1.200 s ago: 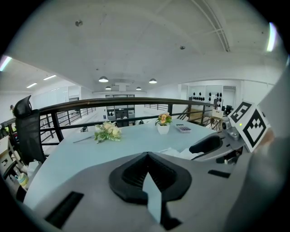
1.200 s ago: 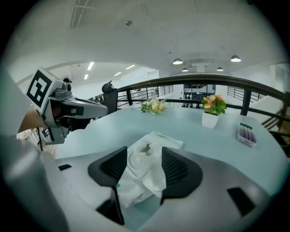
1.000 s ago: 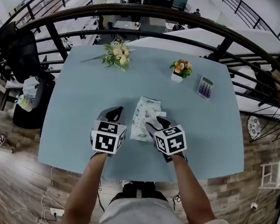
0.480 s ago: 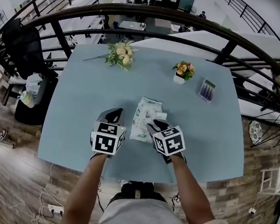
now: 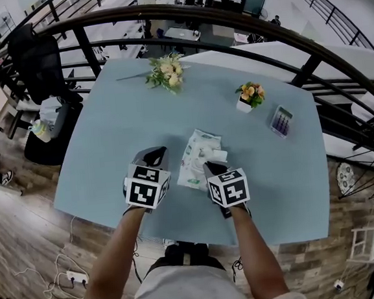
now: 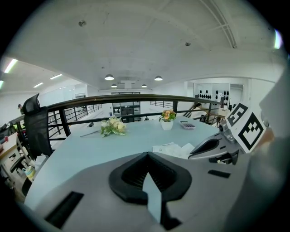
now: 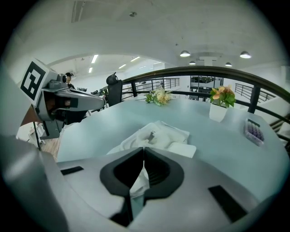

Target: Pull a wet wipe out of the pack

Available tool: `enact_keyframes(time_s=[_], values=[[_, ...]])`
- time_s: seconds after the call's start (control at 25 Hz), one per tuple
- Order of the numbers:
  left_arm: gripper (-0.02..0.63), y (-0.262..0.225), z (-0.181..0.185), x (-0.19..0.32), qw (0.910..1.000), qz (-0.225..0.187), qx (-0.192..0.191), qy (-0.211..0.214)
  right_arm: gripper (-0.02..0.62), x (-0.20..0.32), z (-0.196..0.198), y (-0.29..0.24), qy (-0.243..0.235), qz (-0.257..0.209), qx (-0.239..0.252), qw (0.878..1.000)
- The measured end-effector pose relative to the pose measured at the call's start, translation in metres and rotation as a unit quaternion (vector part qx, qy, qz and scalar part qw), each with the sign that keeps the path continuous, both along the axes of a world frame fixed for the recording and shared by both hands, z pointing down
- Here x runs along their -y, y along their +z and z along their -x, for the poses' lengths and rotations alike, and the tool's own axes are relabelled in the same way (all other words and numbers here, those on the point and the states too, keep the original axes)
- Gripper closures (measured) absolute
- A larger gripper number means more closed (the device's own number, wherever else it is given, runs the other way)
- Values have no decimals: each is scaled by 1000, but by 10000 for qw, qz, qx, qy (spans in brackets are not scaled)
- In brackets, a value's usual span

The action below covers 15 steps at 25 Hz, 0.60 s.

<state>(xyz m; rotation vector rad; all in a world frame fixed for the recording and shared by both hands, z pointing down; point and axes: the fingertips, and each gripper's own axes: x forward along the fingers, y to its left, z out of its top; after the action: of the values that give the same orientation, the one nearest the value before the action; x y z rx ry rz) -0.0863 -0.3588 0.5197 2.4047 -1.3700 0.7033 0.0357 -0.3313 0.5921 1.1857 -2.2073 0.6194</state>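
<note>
The white-and-green wet wipe pack (image 5: 197, 152) lies flat in the middle of the pale blue table (image 5: 108, 139). Its lid flap (image 5: 219, 156) stands open. My right gripper (image 5: 210, 168) is at the pack's near end, shut on a bunched white wet wipe (image 7: 138, 182) that rises from the pack (image 7: 159, 133) into the jaws. The right gripper (image 7: 143, 149) has its tips meeting. My left gripper (image 5: 155, 154) hovers just left of the pack, not touching it. In its own view the left gripper (image 6: 147, 156) is shut with nothing in it, and the pack (image 6: 174, 148) lies ahead to the right.
A loose flower bunch (image 5: 167, 71) lies at the table's far side. A small white pot of flowers (image 5: 247, 97) and a calculator (image 5: 281, 120) sit at the far right. A dark railing (image 5: 228, 25) curves behind the table, and a black chair (image 5: 33, 61) stands at the left.
Both hands have stayed in place beside the pack. The right gripper's fingers have drawn together over the pack's near end.
</note>
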Motion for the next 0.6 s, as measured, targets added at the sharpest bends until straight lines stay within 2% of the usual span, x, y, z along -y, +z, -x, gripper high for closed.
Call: enact_keyframes(time_s=[0.6], values=[[612,-7,0,-7,10000,-49,26,-16,589,-2,-4,-8,78,-99,32,9999]])
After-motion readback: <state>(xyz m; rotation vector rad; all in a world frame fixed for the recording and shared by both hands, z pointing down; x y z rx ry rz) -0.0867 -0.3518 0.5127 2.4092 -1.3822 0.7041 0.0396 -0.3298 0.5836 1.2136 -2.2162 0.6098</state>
